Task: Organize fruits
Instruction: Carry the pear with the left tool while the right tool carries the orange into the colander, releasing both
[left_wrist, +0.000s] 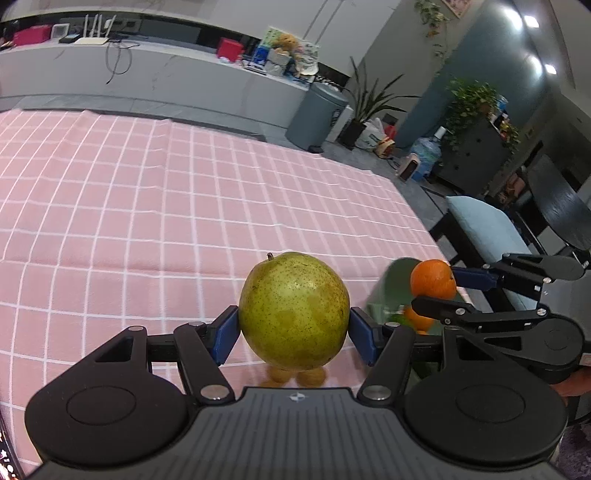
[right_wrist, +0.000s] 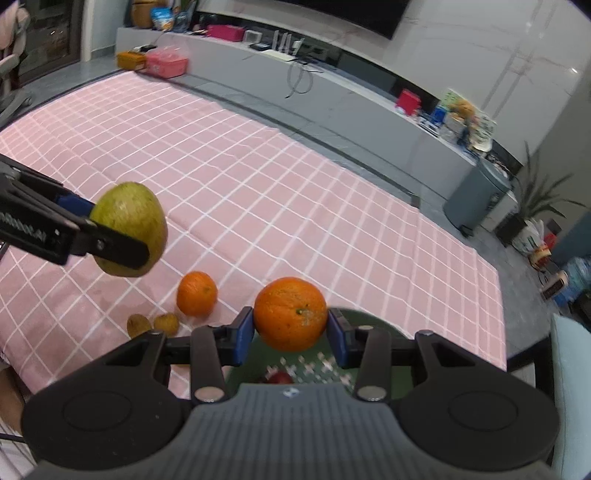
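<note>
Left wrist view: your left gripper (left_wrist: 294, 334) has its jaws clamped on the green pear (left_wrist: 293, 310), blue pads pressed on both sides, fruit lifted clear of the pink checked tablecloth (left_wrist: 147, 206). Two small brownish fruits (left_wrist: 297, 376) sit on the cloth under it. Off to the right, your right gripper (left_wrist: 439, 291) grips an orange (left_wrist: 433, 278) above the green tray (left_wrist: 397, 273); another orange (left_wrist: 417, 319) shows below, apparently already in the tray. No readable writing here apart from a small logo on the gripper body.

Right wrist view: right gripper (right_wrist: 290, 332) jaws closed on the orange (right_wrist: 290, 314), held over the green tray (right_wrist: 373, 319), not released yet. A red fruit (right_wrist: 279, 377) lies in the tray. Left on the cloth: one loose orange (right_wrist: 196, 293) and the two brown fruits (right_wrist: 153, 324). Left gripper (right_wrist: 110, 236) holds the pear (right_wrist: 129, 229) in the air, well left of the tray. Lettering on its finger is blurred, unreadable.

Status, my estimate: roughly midway. Two fruits in hand to drop, three to collect.
</note>
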